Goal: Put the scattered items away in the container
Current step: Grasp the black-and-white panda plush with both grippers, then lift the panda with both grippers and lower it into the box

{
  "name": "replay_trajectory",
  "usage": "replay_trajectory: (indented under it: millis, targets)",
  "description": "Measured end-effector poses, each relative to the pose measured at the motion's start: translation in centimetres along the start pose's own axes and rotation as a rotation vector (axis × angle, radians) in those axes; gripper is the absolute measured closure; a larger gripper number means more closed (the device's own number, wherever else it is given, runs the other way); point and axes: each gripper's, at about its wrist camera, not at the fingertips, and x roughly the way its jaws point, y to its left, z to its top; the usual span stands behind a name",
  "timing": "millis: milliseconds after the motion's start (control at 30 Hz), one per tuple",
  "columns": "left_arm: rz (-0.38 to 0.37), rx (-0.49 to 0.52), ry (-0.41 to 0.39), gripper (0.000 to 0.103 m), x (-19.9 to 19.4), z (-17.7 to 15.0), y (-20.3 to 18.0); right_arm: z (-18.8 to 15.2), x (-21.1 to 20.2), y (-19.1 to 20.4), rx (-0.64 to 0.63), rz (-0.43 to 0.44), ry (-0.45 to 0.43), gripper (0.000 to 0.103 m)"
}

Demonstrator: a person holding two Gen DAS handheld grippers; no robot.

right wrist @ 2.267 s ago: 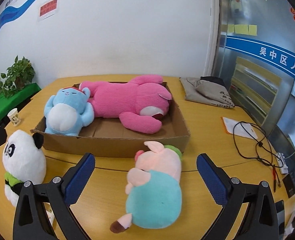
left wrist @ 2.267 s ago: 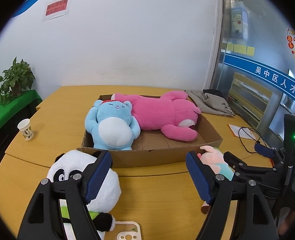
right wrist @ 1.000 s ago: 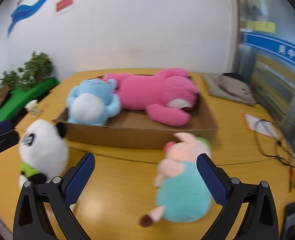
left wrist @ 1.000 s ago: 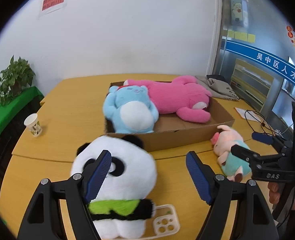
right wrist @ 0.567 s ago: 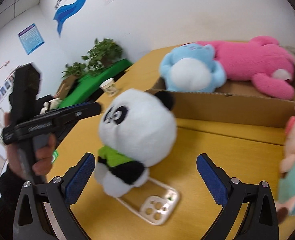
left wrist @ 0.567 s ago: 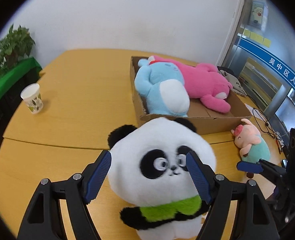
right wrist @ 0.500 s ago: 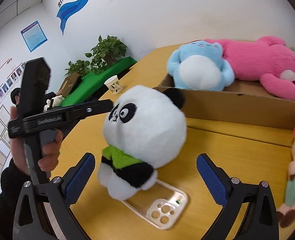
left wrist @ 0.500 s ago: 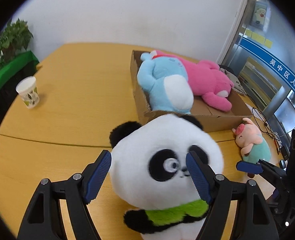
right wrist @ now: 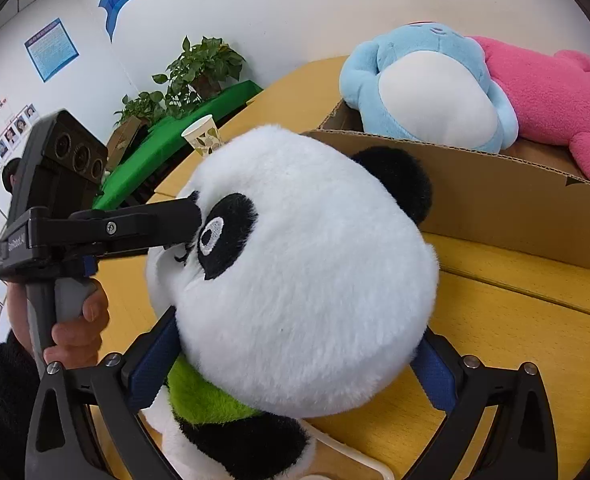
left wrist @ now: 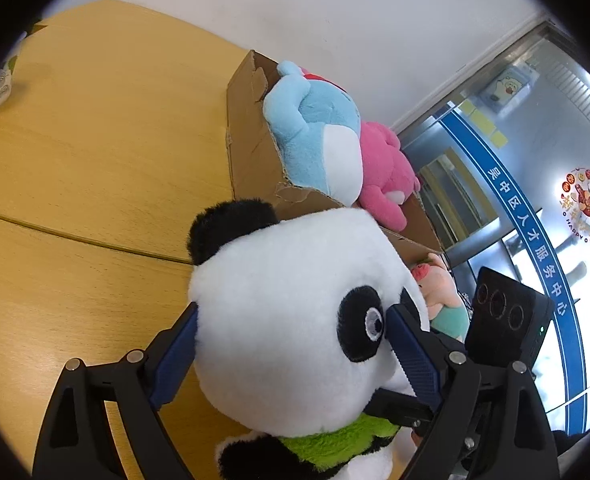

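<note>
Panda now pinched at head by both left tool and right tool; previously both spread.

Light: bright, even indoor light; daylight glare through the glass door right of the panda.
Shadows: soft, faint on the table under the panda.
Focus: both views sharp; panda fur crisp.
Distortion: strong fisheye bending; black corners ring each view.
</note>
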Motion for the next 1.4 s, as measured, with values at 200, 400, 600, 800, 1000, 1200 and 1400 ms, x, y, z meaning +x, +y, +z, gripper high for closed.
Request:
replay_trajectory:
  millis: [200, 400, 600, 800, 1000, 1200, 1400]
  targets:
    - [0.036, 0.081, 0.010, 0.030, -0.1, -0.5, -2.2, 0.0, -0.9, -0.1, -0.005, -0.019, -0.029, 0.020]
    - [0.024, 0.160, -0.058, 0.033, -2.1, 0.9, -7.8, 0.5, -5.2, 0.5, -0.068, -0.032, -0.134, 0.027]
    - [0.029, 0.321, -0.162, 0.033, -3.4, 6.0, -17.7, 4.0, -13.3, 0.3, -0.143, -0.054, -0.294, 0.027]
    - [0.017, 0.457, -0.213, 0.036, -2.3, 12.5, -26.0, 10.1, -21.8, -1.6, -0.253, -0.136, -0.417, 0.027]
    - [0.042, 0.495, -0.182, 0.036, 2.3, 15.9, -28.6, 13.7, -25.3, -6.1, -0.234, -0.160, -0.473, 0.027]
    - [0.073, 0.410, -0.106, 0.036, 9.5, 17.5, -24.2, 14.8, -20.9, -12.4, -0.180, -0.165, -0.426, 0.027]
    - [0.178, 0.326, -0.007, 0.037, 16.7, 16.8, -17.6, 14.0, -13.2, -17.8, -0.190, -0.264, -0.341, 0.027]
